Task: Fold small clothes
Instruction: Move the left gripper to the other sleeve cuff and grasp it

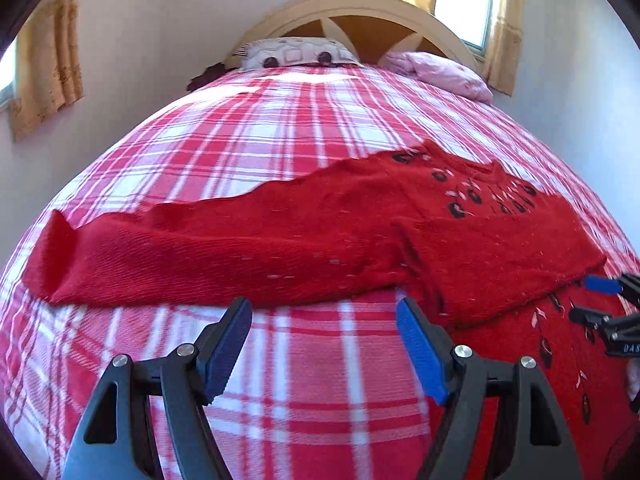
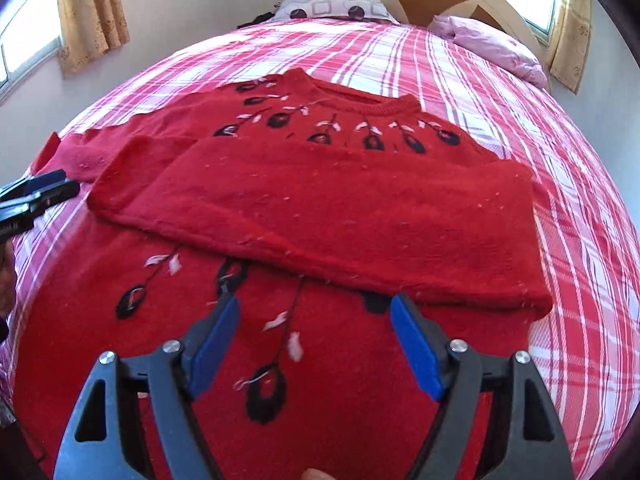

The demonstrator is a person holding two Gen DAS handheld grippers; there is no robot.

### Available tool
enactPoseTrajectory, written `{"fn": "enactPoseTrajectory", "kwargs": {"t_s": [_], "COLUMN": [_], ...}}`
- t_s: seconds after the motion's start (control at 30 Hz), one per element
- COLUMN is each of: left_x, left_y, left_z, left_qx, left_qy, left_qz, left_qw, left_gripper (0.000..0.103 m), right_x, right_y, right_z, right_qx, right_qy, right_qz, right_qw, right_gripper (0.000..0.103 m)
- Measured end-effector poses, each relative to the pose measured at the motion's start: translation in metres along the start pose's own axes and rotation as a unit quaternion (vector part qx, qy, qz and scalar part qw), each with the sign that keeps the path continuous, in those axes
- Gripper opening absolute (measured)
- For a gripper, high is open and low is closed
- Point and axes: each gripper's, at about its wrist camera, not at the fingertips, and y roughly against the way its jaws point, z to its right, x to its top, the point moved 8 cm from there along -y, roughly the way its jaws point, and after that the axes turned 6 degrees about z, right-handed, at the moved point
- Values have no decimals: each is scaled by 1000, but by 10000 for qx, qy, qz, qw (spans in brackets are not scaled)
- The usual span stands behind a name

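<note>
1. Sweater (image 2: 320,208) flat on bed (image 2: 500,80); right sleeve (image 2: 360,232) folded across chest, left sleeve (image 1: 200,248) spread for folding.
2. Left gripper (image 1: 324,344) wide, empty, near spread sleeve.
3. Right gripper (image 2: 314,340) wide, empty, above hem.

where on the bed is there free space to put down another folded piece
Free plaid bedspread lies between the red sweater's neckline and the pillows, and along the bed's right edge. The near middle is taken by the sweater.
</note>
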Motion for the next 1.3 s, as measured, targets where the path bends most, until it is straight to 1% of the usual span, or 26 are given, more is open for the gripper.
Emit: {"fn": "enactPoseTrajectory", "kwargs": {"t_s": [0.03,0.1,0.17,0.23,0.27,0.33,0.4,0.43,0.53,0.63,0.8,0.83,0.93,1.0,1.03,1.07,1.1,1.13,1.2,1.23,1.3], "left_x": [1,3,4,2,0,-3,-8,-9,-10,-10,-7,-7,-1,1,2,1,0,0,0,-1,-1], "left_y": [2,6,9,14,18,27,35,38,39,30,18,16,12,10,6,3,0,-1,-2,-2,2], "left_z": [-10,-45,-88,-136,-168,-210,-244,-257,-276,-275,-270,-268,-269,-273,-275,-278,-280,-280,-280,-279,-279], "left_qx": [77,364,790,1312,1619,1902,2028,2032,1982,1654,1433,1382,1395,1331,1254,1244,1293,1319,1329,1250,1279], "left_qy": [90,386,699,1052,1313,1758,2226,2437,2809,3100,3436,3481,3515,3605,3662,3702,3696,3657,3604,3622,3649], "left_qz": [11,40,44,-13,-53,-20,-4,36,70,44,-15,-9,55,93,79,33,8,-8,-4,-2,67], "left_qw": [9999,9986,9944,9858,9780,9659,9536,9483,9390,9363,9281,9272,9257,9232,9220,9206,9201,9213,9233,9237,9222], "left_gripper": [75,75,75,75,75,75,75,75,75,75,75,75,75,63,54,46,41,33,11,4,4], "right_x": [0,-1,-1,-2,-2,-2,-2,-3,-4,-5,-6,-6,-7,-7,-7,-8,-9,-9,-10,-11,-12], "right_y": [1,7,13,19,22,27,29,30,29,28,32,32,33,33,33,33,33,33,32,32,31], "right_z": [-3,-8,-12,-16,-17,-20,-23,-24,-30,-38,-44,-45,-44,-44,-44,-44,-44,-44,-44,-44,-44], "right_qx": [11,75,115,144,155,177,194,199,193,172,140,130,111,102,95,101,106,114,117,119,128], "right_qy": [34,81,134,198,226,257,300,318,430,566,696,713,727,739,745,741,734,720,701,689,675], "right_qz": [23,75,146,205,239,308,368,381,400,419,499,513,538,544,553,550,548,549,546,542,534], "right_qw": [10000,9999,9997,9995,9993,9990,9987,9986,9981,9974,9962,9961,9958,9957,9956,9957,9957,9958,9960,9961,9962], "right_gripper": [81,81,81,81,81,81,81,81,81,81,81,81,81,81,81,81,81,81,81,81,81]}}
